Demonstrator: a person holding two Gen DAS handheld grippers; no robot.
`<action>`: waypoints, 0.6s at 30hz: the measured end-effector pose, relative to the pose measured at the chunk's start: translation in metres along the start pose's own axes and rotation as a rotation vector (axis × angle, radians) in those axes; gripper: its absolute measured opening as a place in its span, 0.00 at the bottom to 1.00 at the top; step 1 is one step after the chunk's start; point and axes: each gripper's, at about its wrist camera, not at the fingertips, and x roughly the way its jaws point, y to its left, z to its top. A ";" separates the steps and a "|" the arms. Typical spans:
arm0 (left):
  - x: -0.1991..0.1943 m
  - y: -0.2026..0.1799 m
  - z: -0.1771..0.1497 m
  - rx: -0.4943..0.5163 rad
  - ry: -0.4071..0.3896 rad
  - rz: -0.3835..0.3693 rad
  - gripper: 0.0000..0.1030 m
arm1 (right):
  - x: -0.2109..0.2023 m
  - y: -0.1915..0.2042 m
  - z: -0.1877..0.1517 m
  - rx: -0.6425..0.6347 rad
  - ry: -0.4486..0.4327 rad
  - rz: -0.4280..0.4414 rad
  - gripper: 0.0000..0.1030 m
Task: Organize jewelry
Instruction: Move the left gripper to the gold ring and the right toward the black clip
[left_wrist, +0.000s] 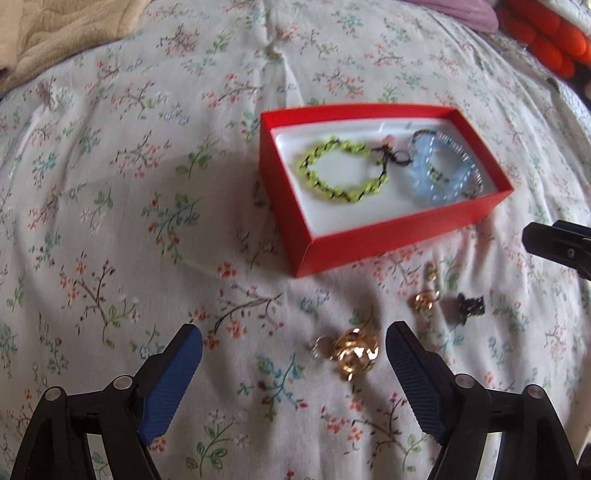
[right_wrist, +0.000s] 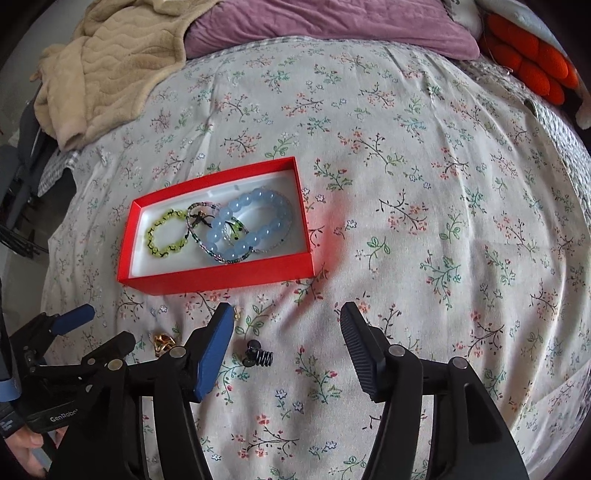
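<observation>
Inspecting: I am holding the left tool (left_wrist: 294, 341) open, gold ring (left_wrist: 355, 353) lying on the bed between its pads; right tool (right_wrist: 286, 319) open, black clip (right_wrist: 257, 357) just below-left.

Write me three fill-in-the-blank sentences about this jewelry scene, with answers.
1. The yellow-green beaded bracelet lies inside the open ___ cardboard box.
2. The gold rose-shaped ring rests on the ___ bedsheet, outside the box.
3. The left gripper has its jaws ___, holding nothing.

Answers: red; floral; open
</observation>
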 end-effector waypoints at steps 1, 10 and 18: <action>0.001 0.001 -0.002 -0.003 0.008 0.004 0.85 | 0.001 0.000 -0.002 0.002 0.008 -0.005 0.62; 0.014 0.004 -0.014 -0.032 0.088 -0.053 0.85 | 0.024 -0.004 -0.016 0.061 0.139 0.015 0.65; 0.018 -0.007 -0.015 -0.037 0.092 -0.066 0.84 | 0.036 0.003 -0.021 0.037 0.184 -0.003 0.65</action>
